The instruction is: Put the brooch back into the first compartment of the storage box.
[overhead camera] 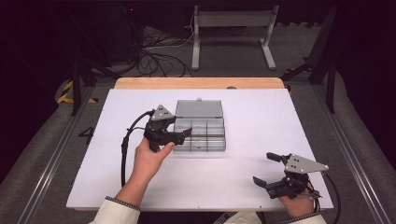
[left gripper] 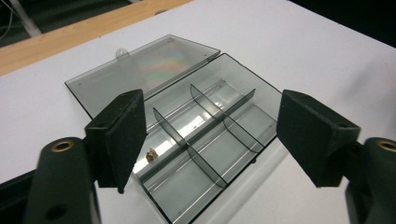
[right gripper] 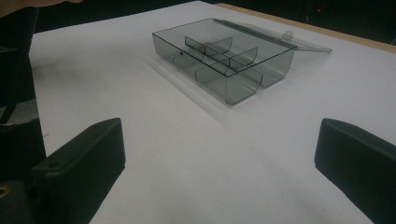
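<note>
A clear grey plastic box (overhead camera: pixel 201 148) with several compartments lies on the white table (overhead camera: pixel 261 116), its lid (overhead camera: pixel 198 108) folded flat behind it. A small brass piece (left gripper: pixel 151 155) rests in one compartment near the box's left end. My left gripper (overhead camera: pixel 181 133) hovers over that left end with its jaws wide apart and nothing between them; in the left gripper view the gripper (left gripper: pixel 211 100) looks down on the box (left gripper: pixel 254 73) and lid (left gripper: pixel 149 65). My right gripper (overhead camera: pixel 263 168) stands open near the front right of the table, apart from the box (right gripper: pixel 261 70).
The table's wooden far edge (overhead camera: pixel 201 83) shows behind the lid. A white frame stand (overhead camera: pixel 231 28) and loose cables (overhead camera: pixel 154 56) lie on the floor beyond it. Bare white tabletop lies between the box and my right gripper (right gripper: pixel 219 135).
</note>
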`<state>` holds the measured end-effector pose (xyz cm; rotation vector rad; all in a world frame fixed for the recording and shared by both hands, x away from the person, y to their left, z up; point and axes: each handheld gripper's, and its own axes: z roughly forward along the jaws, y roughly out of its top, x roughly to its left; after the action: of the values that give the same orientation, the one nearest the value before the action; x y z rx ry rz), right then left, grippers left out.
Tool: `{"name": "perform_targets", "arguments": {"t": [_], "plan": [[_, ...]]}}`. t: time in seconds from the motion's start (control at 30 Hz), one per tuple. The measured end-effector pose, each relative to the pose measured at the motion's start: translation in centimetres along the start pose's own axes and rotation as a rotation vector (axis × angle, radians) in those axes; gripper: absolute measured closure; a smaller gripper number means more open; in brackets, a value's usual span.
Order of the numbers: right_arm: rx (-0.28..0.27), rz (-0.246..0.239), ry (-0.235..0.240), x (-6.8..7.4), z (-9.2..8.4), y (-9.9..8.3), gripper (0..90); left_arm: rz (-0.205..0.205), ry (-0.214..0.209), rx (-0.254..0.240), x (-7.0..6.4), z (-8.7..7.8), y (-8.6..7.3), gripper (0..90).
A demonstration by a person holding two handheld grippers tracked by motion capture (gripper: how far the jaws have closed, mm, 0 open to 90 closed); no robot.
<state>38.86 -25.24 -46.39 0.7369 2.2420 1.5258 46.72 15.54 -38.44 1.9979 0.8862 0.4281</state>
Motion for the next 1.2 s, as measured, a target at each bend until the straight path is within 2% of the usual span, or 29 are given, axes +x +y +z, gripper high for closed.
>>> {"name": "perform_targets", "arguments": {"t": [0.13, 0.3, 0.5, 0.57, 0.6, 0.63, 0.77, 0.97, 1.2], "plan": [[0.002, 0.001, 0.000, 0.0, 0.0, 0.0, 2.5, 0.030, -0.005, -0.057, -0.4, -1.2, -0.6, 18.8], [0.001, 0.003, -0.001, 0.0, 0.0, 0.0, 2.5, 0.048, -0.017, -0.108, -0.6, -2.8, -1.6, 16.5], [0.002, 0.001, -0.001, 0.0, 0.1, 0.0, 2.5, 0.033, -0.040, -0.176, -0.7, -4.7, -2.9, 16.3], [0.003, 0.000, -0.001, 0.0, 0.1, 0.0, 2.5, 0.044, -0.029, -0.196, -0.7, -5.2, -3.3, 16.3], [0.003, 0.002, -0.001, 0.0, 0.1, 0.0, 2.5, 0.035, -0.032, -0.196, -0.8, -5.5, -3.5, 16.3], [0.003, 0.001, -0.001, 0.0, 0.1, 0.0, 2.5, 0.046, -0.029, -0.203, -0.7, -5.8, -3.7, 16.3], [0.005, 0.002, -0.002, 0.0, 0.1, 0.0, 2.5, 0.042, -0.027, -0.223, -0.7, -6.7, -4.7, 16.6], [0.006, 0.000, -0.002, 0.1, 0.1, 0.0, 2.5, 0.044, -0.025, -0.229, -0.7, -7.5, -6.2, 16.3], [0.010, 0.003, -0.001, 0.1, 0.2, -0.1, 2.5, 0.044, 0.002, -0.252, -0.1, -8.3, -8.3, 15.9]]}}
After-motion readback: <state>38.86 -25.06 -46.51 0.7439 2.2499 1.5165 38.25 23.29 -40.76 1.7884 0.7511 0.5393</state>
